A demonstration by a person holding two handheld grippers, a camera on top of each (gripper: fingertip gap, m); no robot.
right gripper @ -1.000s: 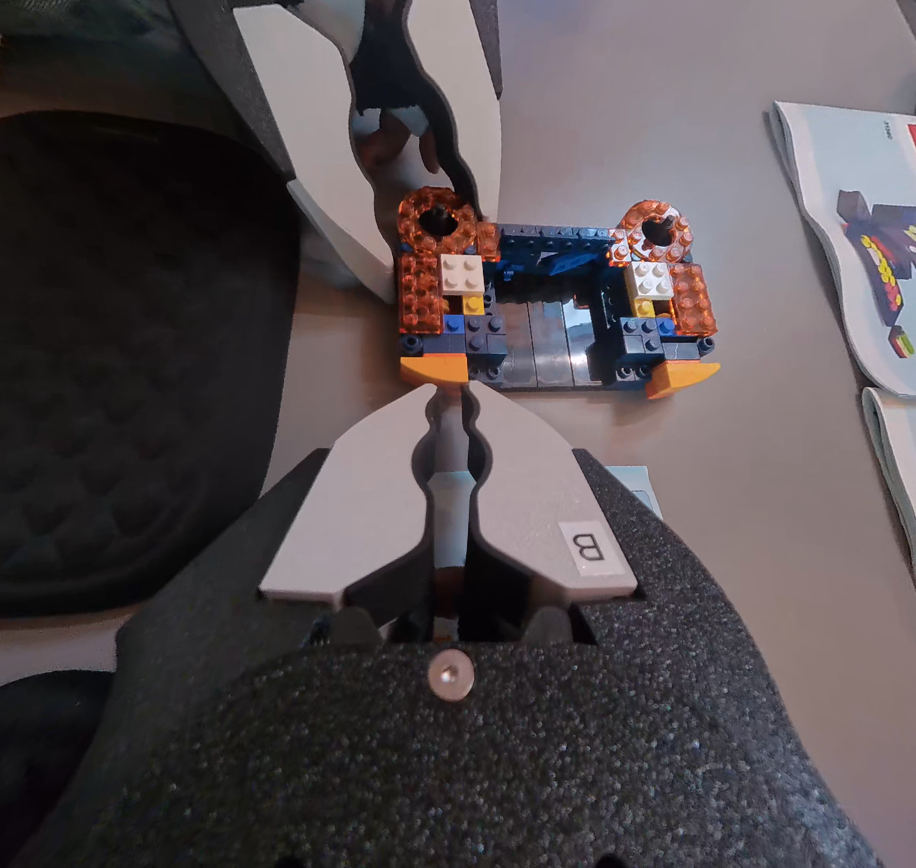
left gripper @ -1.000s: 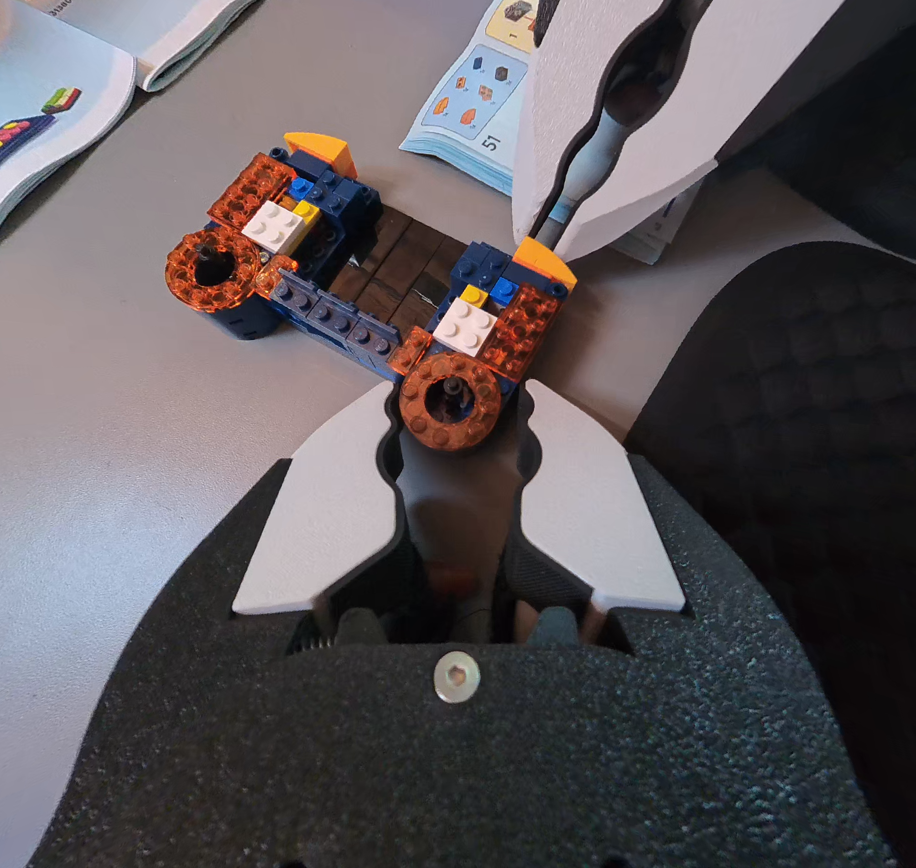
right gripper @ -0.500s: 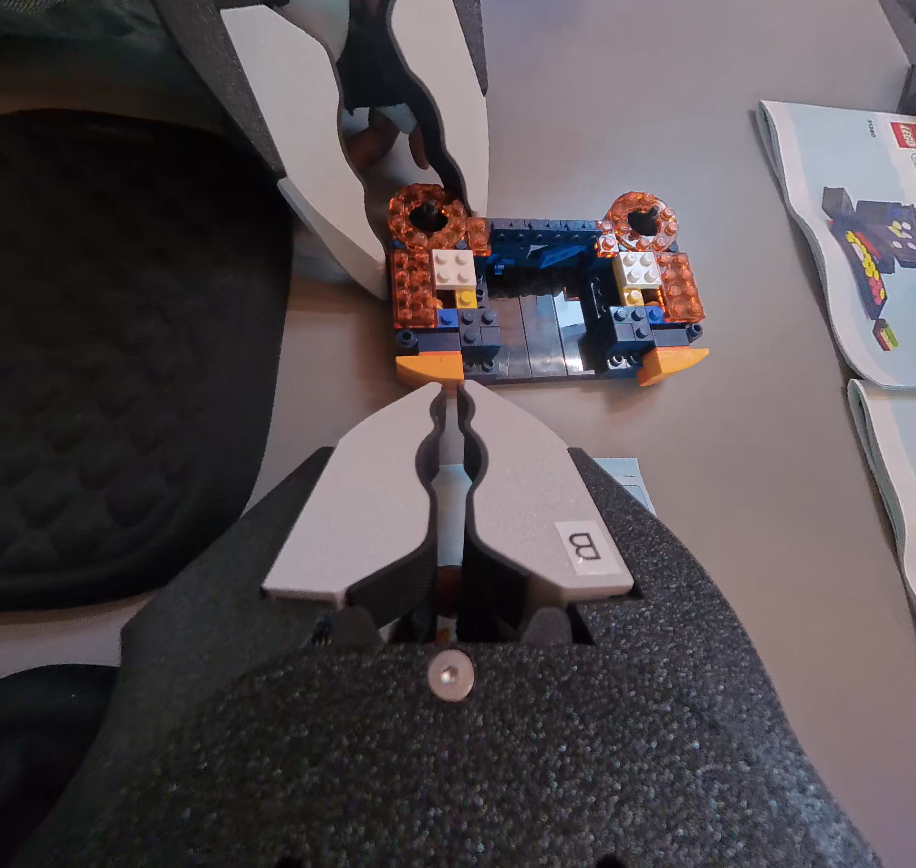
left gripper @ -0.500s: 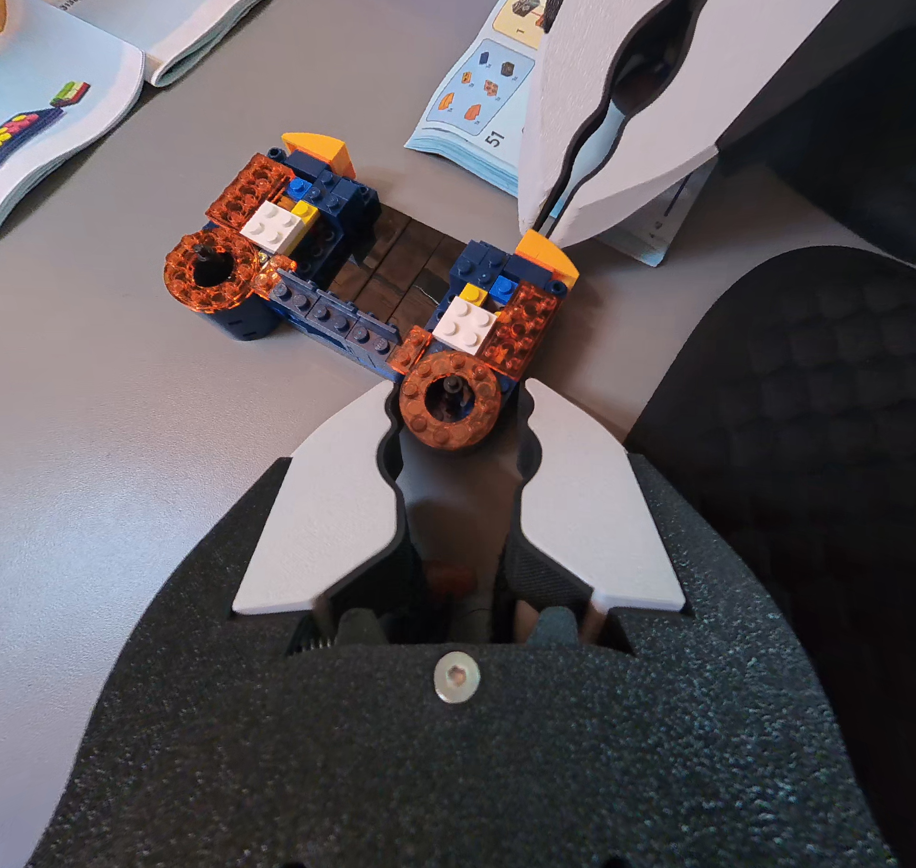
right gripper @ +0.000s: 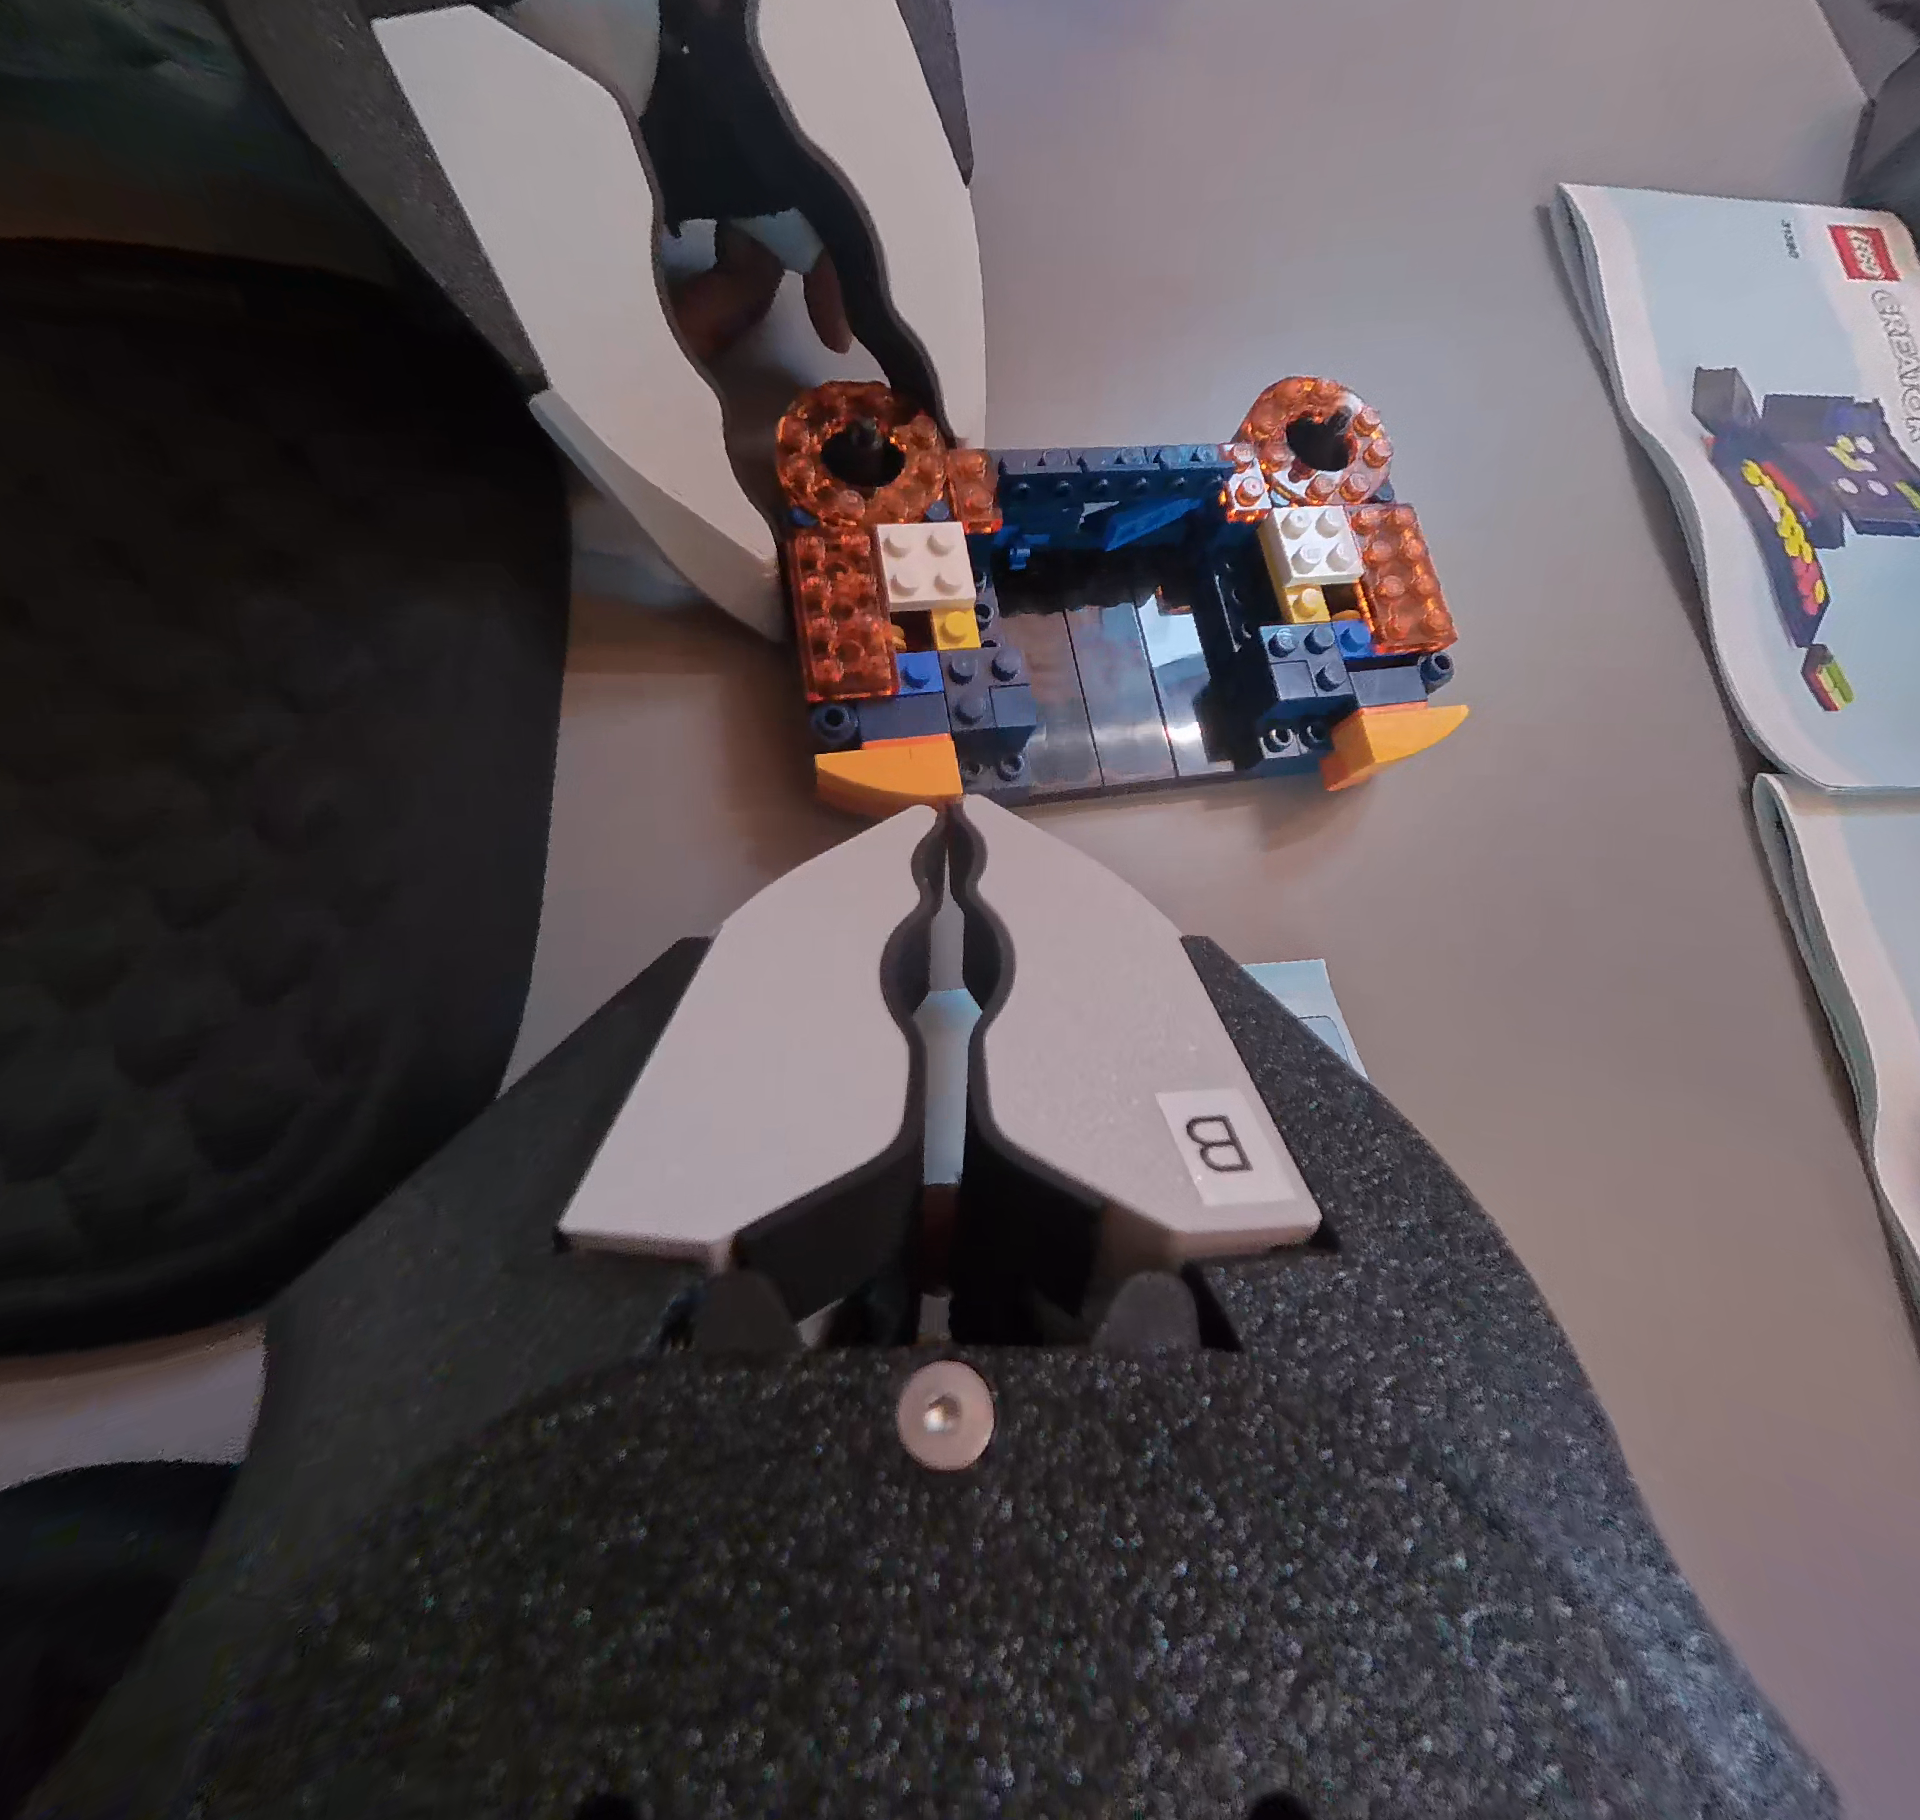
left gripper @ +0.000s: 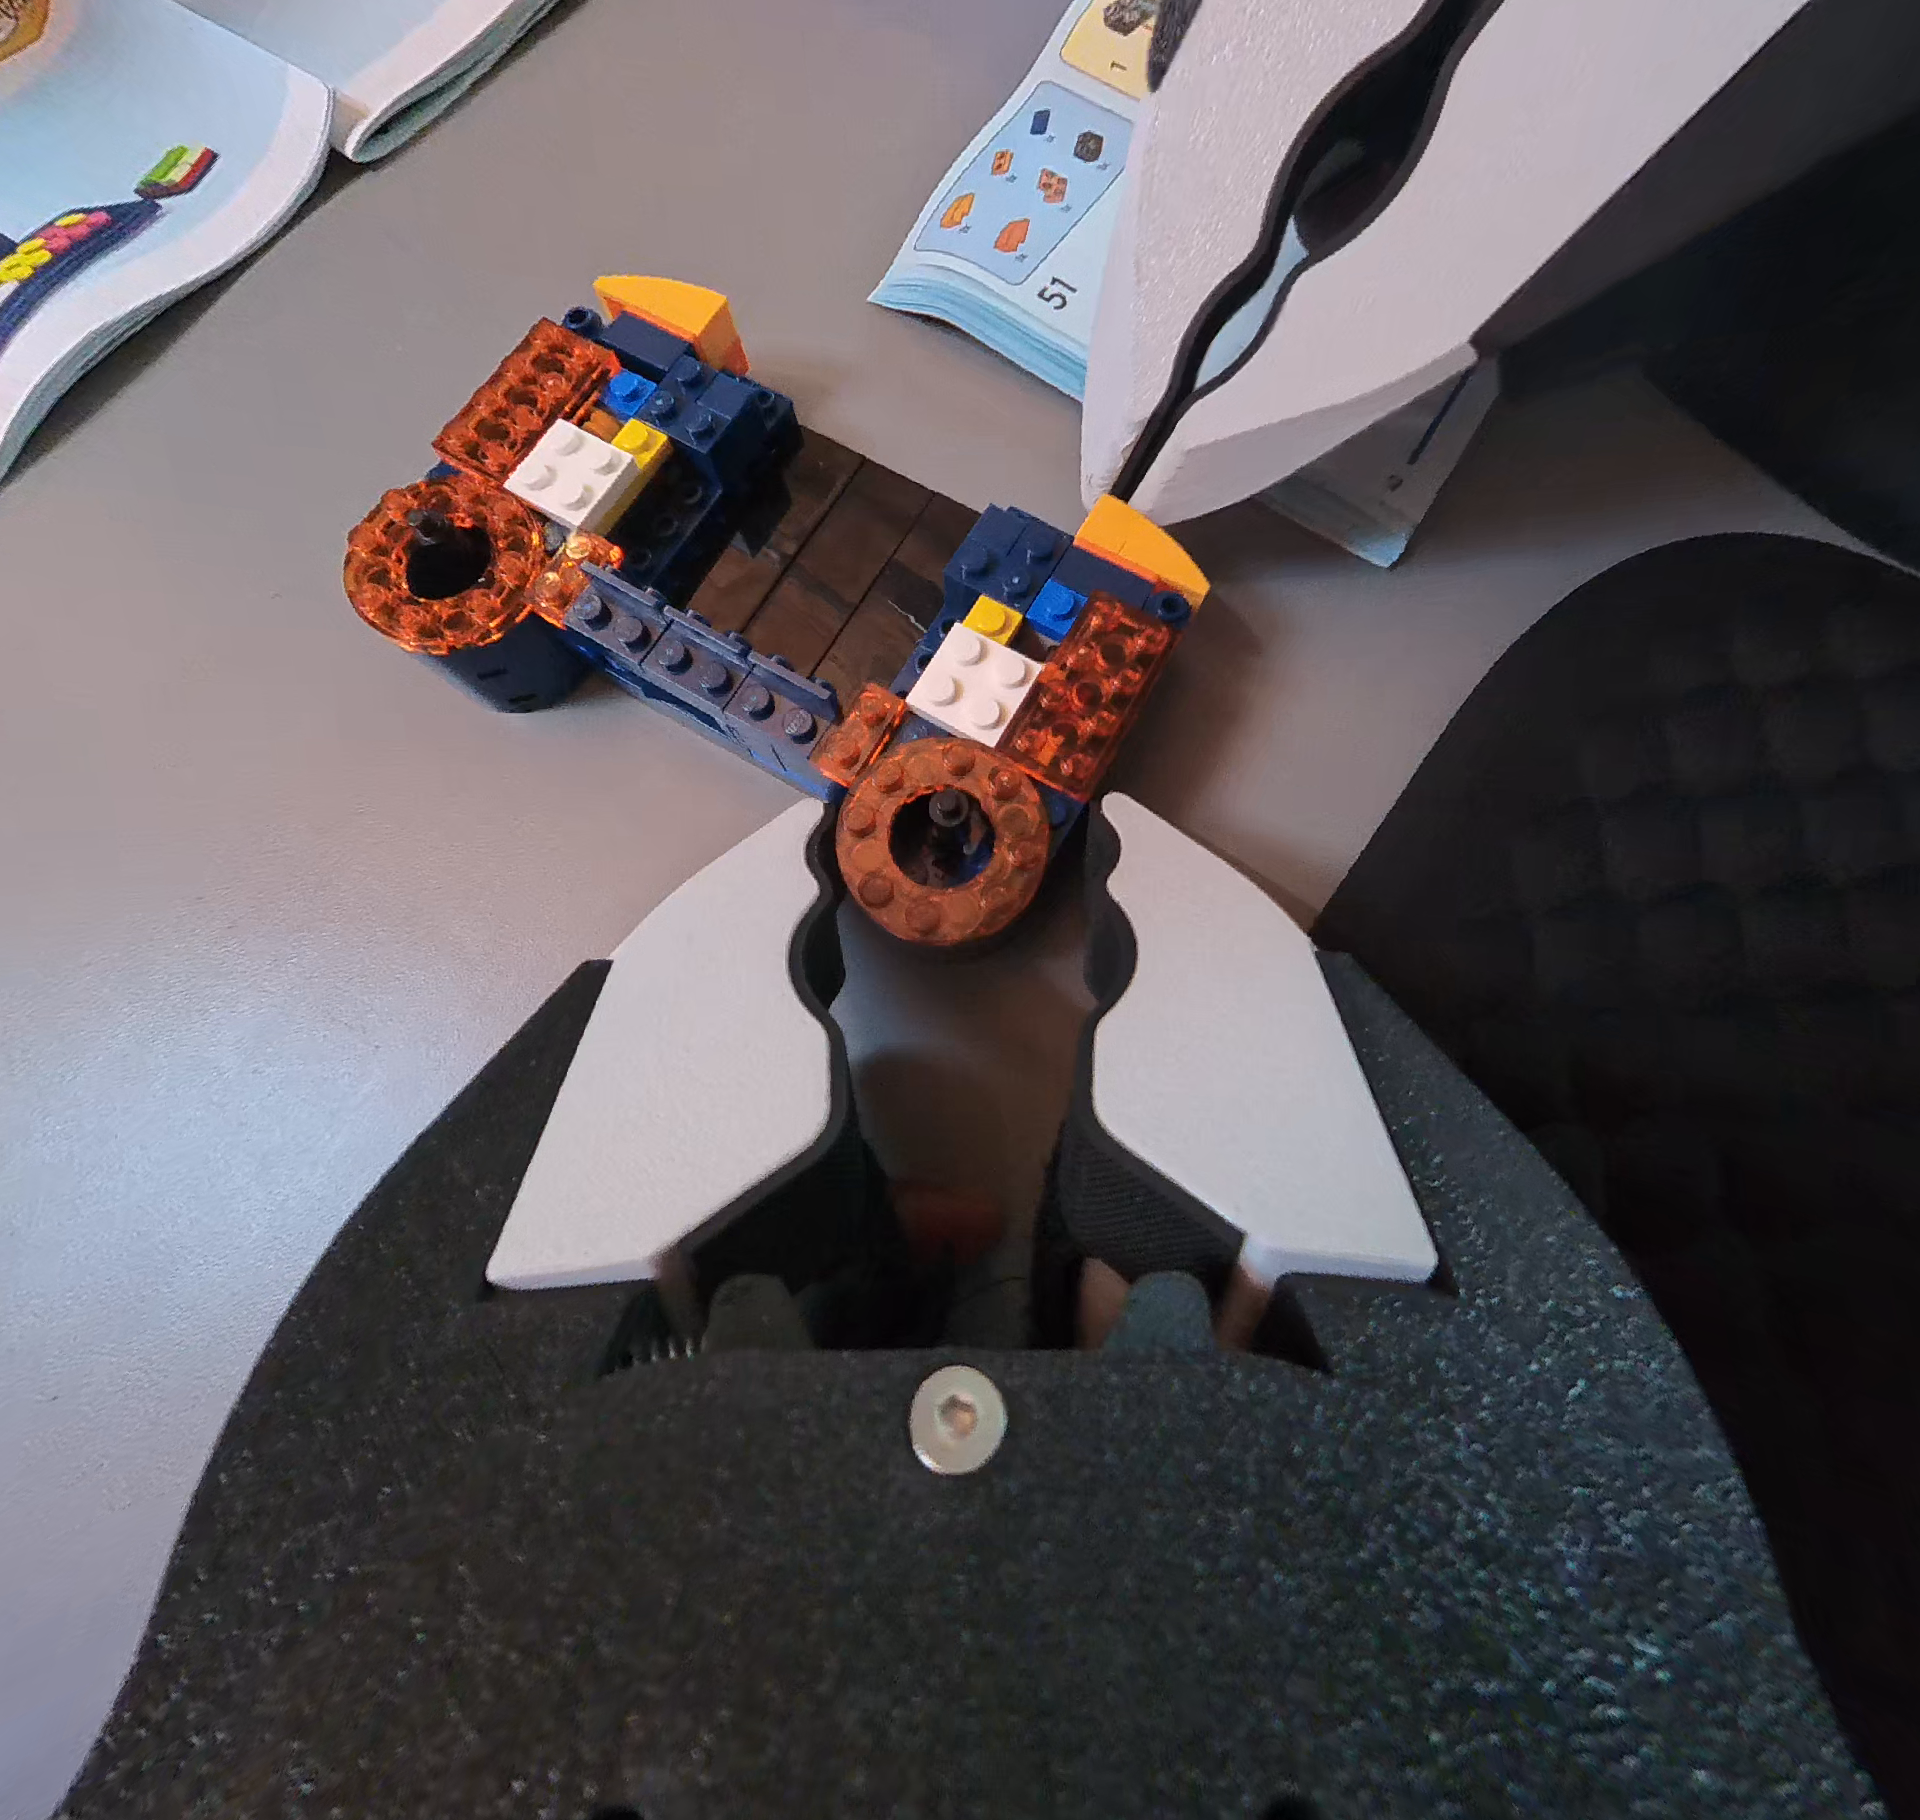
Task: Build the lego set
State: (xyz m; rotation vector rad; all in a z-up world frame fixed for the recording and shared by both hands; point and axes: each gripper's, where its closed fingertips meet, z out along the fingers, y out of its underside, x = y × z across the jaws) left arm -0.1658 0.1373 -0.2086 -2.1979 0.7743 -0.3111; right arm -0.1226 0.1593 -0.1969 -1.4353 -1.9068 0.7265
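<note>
Since a second ago the right gripper (right gripper: 948, 814) has drawn its fingers fully together, and its closed tips now sit at the orange curved piece (right gripper: 888, 765) on the near corner of the brick model (right gripper: 1117, 617), with nothing between them. The left gripper (left gripper: 951, 820) has kept its place, jaws spread around the round orange ring piece (left gripper: 940, 840) at the model's corner; whether the pads press on it or merely flank it cannot be told.

The worktop (right gripper: 1351, 1043) is a plain grey surface. A dark quilted cushion (right gripper: 239, 783) lies along its edge beside the model.

The model rests flat on the worktop: dark blue bricks around glossy black tiles, with clear orange plates, white and yellow bricks, and a second orange ring (right gripper: 1320, 440) at the far corner.

Printed instruction booklets (right gripper: 1756, 482) lie well apart to one side. An open booklet page (left gripper: 1029, 212) lies under the right gripper.
</note>
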